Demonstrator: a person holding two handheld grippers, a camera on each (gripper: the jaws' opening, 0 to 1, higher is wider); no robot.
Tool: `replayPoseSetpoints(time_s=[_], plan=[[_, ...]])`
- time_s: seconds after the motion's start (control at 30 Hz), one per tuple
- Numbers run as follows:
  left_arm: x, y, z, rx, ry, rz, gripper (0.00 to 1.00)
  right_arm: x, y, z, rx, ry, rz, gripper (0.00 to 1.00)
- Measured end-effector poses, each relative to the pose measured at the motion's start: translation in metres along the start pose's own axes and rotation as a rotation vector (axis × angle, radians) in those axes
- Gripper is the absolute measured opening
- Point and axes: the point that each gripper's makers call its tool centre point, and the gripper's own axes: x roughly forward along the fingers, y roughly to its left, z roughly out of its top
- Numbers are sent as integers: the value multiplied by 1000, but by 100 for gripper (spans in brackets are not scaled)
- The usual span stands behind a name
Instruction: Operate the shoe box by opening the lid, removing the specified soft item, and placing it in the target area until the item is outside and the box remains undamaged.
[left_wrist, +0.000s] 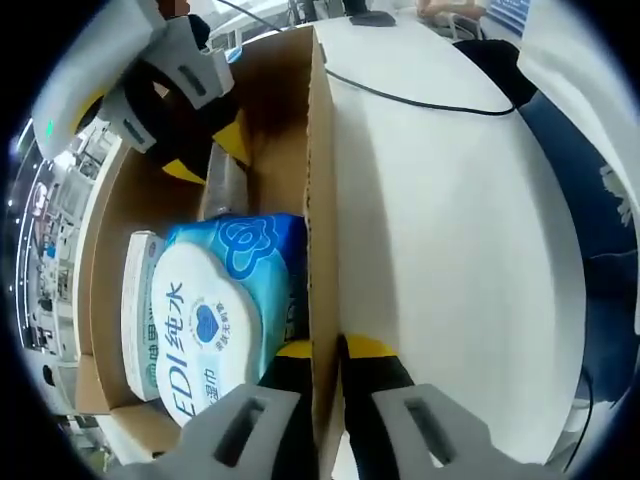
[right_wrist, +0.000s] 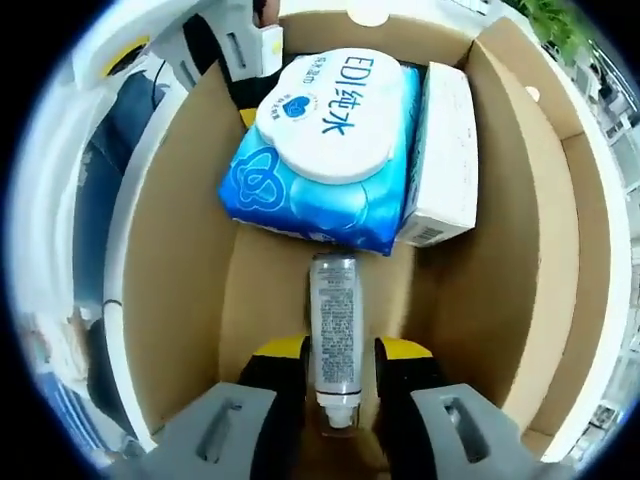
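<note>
While open, box (right_wrist: 180, 300) with wipes (right_wrist: 320, 150), bottle (right_wrist: 335, 330).

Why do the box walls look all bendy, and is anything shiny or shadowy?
Left gripper view: the fisheye lens curves the box wall, which shades the white table beside it. Right gripper view: the walls bow outward, and the wipes pack shows soft glare.

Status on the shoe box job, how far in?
Done: the cardboard box stands open. In hand: the left gripper has its jaws astride the box wall; the right gripper is down inside with its jaws either side of a clear bottle, firm grip unclear. Left: the blue wet-wipes pack and white carton remain inside; nothing has reached the table.
</note>
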Motion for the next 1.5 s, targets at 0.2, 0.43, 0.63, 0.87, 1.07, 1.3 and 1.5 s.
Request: replayPoseSetpoints(time_s=[0.2,0.43,0.63,0.87,1.07,1.3,1.5], plan=[[0,0,-1,2,0,0,2,1,1,-1,-88,21,0,24],[0,0,0,2,-1,0,2,1,2,-2,-107,28,11,20],[0,0,0,3,-1,-2,2,6,4,-2,-85,37,15,20],[0,0,-1,5,-3,-2,2,8,5,1,-75,18,22,20],[1,0,-1,6,-3,-4,2,8,4,2,-36,0,25,19],[0,0,-1,8,-2,-6,2,3,7,5,-6,-30,33,19],[0,-1,-1,11,0,-6,2,-4,6,6,15,-27,21,19]])
